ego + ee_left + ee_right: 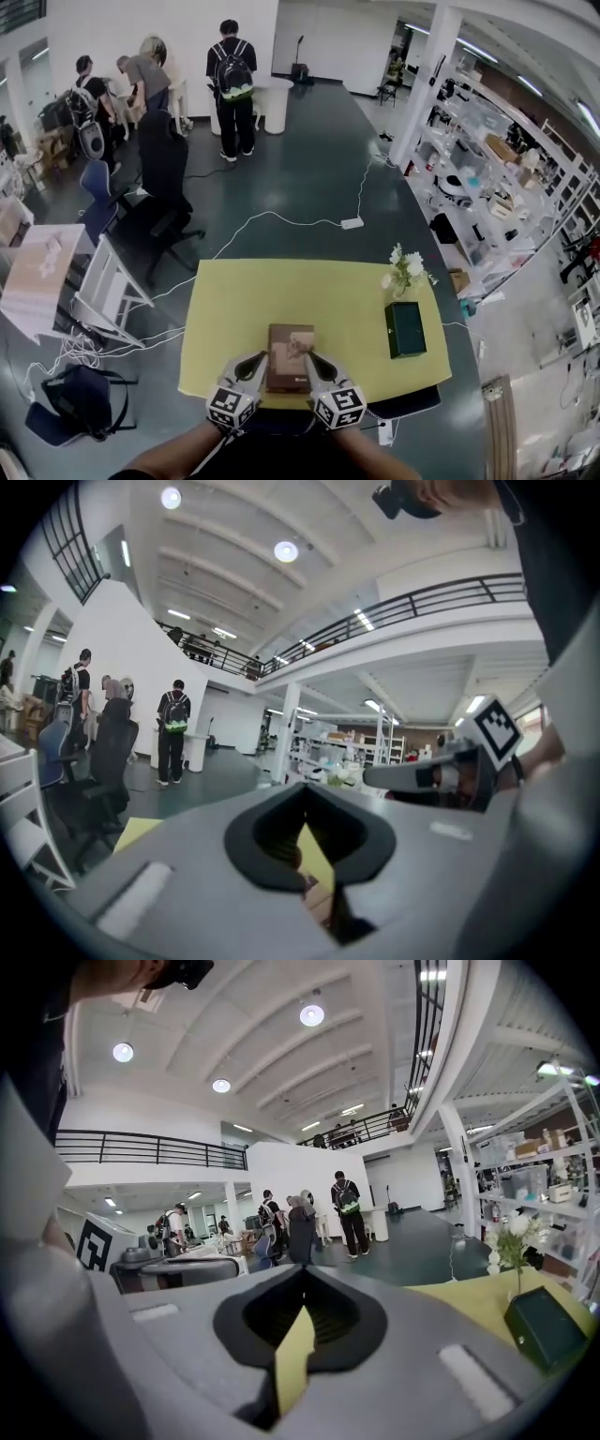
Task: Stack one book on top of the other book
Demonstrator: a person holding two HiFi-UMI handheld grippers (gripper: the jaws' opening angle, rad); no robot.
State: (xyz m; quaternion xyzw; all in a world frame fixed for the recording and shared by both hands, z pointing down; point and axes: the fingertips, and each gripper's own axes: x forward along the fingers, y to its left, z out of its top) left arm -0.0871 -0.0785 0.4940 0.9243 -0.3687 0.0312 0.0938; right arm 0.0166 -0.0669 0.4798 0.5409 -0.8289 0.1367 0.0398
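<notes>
Trouble from here would come mostly from the grip. The left gripper point(260, 359) and the right gripper point(310, 358) both have their jaws pressed together on nothing, with only a sliver of the table point(281, 291) showing through each gap, so neither has hold of a book. They flank the near end of the brown book point(289, 345), which lies close to the table's near edge. If the person tries to lift it by pinching it between two closed tools, I judge it could tip, slip out or drop off that edge. The green book point(405, 330) lies well apart to the right, just beside the flowers point(405, 267). Carrying the brown book across could knock the flowers over, or set it down crooked so that it slides off the green cover. The head view does not settle whether the tips touch the brown book or hang above it, since they overlap its near corners. Both gripper views look out across the room and show almost nothing of that book; the left one gives only a brownish scrap below the jaws. Whatever holds the flowers is too small to make out.
</notes>
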